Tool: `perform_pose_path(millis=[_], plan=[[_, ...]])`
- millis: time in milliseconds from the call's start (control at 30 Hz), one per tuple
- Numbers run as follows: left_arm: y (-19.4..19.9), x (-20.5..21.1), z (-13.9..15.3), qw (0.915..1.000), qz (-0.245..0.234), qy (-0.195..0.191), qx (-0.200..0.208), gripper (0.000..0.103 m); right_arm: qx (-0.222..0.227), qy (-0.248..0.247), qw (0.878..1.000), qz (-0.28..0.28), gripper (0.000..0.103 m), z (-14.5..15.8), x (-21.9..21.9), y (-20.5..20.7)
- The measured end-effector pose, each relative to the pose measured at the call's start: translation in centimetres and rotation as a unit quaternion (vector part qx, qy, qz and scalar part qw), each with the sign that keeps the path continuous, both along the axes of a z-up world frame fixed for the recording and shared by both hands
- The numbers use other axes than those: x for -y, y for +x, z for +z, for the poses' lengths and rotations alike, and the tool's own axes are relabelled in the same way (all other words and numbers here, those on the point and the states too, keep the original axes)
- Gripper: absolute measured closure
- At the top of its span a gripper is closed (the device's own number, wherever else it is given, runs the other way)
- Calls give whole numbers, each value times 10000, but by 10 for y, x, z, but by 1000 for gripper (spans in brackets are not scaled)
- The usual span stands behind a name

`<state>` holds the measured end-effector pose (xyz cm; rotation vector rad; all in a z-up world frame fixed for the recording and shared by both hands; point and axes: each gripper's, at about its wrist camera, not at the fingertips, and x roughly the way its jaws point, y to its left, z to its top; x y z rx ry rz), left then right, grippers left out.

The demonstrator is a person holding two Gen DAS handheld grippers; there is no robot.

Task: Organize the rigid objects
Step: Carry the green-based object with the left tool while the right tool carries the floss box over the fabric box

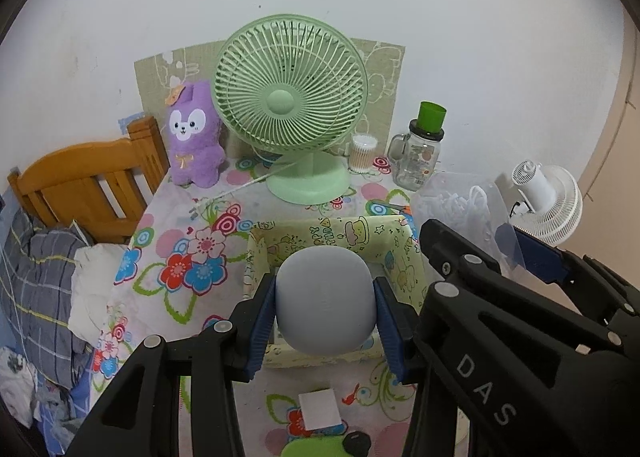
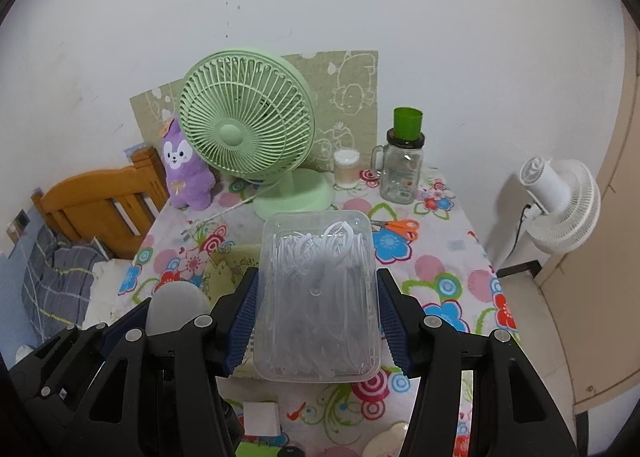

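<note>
My left gripper point(image 1: 326, 299) is shut on a pale grey rounded case point(image 1: 326, 297) and holds it over a yellow cartoon-print storage box point(image 1: 394, 257) on the flowered table. My right gripper point(image 2: 318, 297) is shut on a clear plastic box of white floss picks point(image 2: 318, 293), held above the table just right of the yellow box point(image 2: 224, 269). The right gripper and clear box also show at the right of the left wrist view point(image 1: 460, 205). The grey case shows at the left of the right wrist view point(image 2: 176, 307).
A green desk fan point(image 1: 292, 105), purple plush point(image 1: 194, 133), cotton swab jar point(image 1: 362, 153) and glass jar with green cup point(image 1: 420, 153) stand at the back. Orange scissors point(image 2: 400, 226) lie right of the clear box. A white block point(image 1: 320, 409) lies near the front edge. A white fan point(image 2: 560, 201) stands off the table right.
</note>
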<state>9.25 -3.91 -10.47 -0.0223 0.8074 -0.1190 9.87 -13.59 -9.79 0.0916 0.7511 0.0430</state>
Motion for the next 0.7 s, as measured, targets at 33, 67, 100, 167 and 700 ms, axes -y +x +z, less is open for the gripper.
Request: perform_pose_path(millis=[33,67,100,167,700], plan=[[2,1,-2,10000,22,-28,-23,54,-38,14,10000,29,43,-2,1,3],[5,1,-3,10000,41,-57,-42,54,-92,13,9999,87,43,-5,2,8],[6,2,-5,9999,67,-86,-44,54,-134,-13,9998,127,43,-8,3,13],[10,4,-8,9999,111,-98,-64,54,-168,-13,9997,202,43,-12,5,21],[50,15,-53,9989,247,70,-398,54,-483,62,9973,550,43,-51,18,73]])
